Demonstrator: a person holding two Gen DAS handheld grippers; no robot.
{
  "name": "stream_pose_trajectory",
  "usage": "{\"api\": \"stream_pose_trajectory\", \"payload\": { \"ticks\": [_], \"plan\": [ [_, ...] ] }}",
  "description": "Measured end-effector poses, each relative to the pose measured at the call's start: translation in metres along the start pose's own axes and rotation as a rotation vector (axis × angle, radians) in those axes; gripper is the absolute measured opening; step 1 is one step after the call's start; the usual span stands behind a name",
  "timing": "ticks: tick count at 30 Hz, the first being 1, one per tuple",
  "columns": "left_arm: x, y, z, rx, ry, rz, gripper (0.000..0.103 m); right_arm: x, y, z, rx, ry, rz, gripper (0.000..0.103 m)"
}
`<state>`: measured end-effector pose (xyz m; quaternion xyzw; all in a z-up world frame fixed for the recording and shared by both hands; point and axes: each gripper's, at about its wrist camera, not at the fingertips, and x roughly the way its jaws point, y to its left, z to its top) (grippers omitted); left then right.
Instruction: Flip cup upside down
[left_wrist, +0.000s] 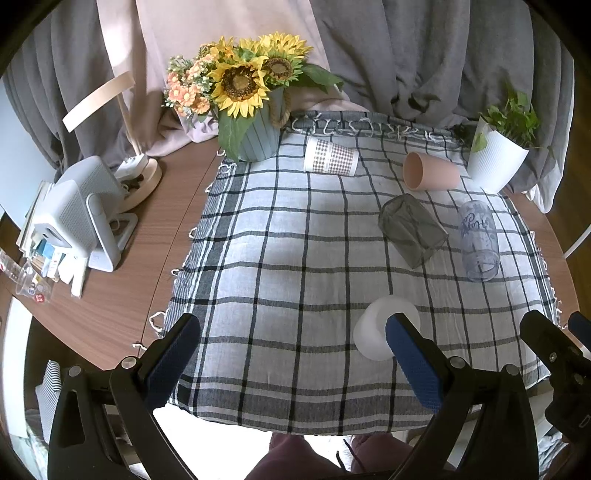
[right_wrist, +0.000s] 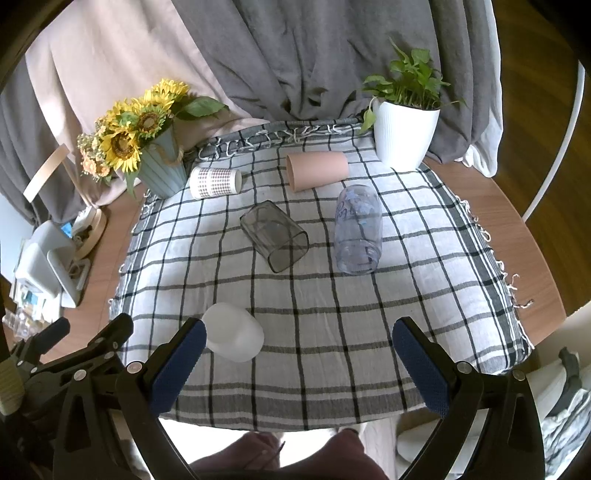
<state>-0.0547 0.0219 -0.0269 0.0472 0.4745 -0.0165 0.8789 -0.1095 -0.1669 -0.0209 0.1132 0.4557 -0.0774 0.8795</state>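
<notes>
Several cups lie on their sides on a checked cloth (left_wrist: 280, 258) (right_wrist: 424, 295). A white cup (left_wrist: 373, 332) (right_wrist: 232, 332) lies nearest, at the front. A smoky square glass (left_wrist: 412, 230) (right_wrist: 275, 236) and a clear printed tumbler (left_wrist: 478, 240) (right_wrist: 358, 236) lie mid-cloth. A pink cup (left_wrist: 430, 171) (right_wrist: 317, 170) and a white dotted cup (left_wrist: 330, 157) (right_wrist: 214, 182) lie at the back. My left gripper (left_wrist: 291, 354) is open and empty above the front edge, its right finger in front of the white cup. My right gripper (right_wrist: 299, 358) is open and empty, the white cup by its left finger.
A sunflower pot (left_wrist: 258, 136) (right_wrist: 162, 170) stands at the cloth's back left, a white plant pot (left_wrist: 495, 158) (right_wrist: 404, 134) at the back right. A lamp base (left_wrist: 144, 177) and a white device (left_wrist: 77, 214) sit on the wooden table at left. Grey curtains hang behind.
</notes>
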Motion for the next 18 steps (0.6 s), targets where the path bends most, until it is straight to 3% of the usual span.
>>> {"api": "stream_pose_trajectory", "payload": {
  "ticks": [18],
  "plan": [
    [0.0041, 0.0035, -0.0043, 0.003, 0.019, 0.002, 0.103, 0.0027, 0.0003, -0.0038, 0.0, 0.015, 0.0, 0.102]
  ]
}}
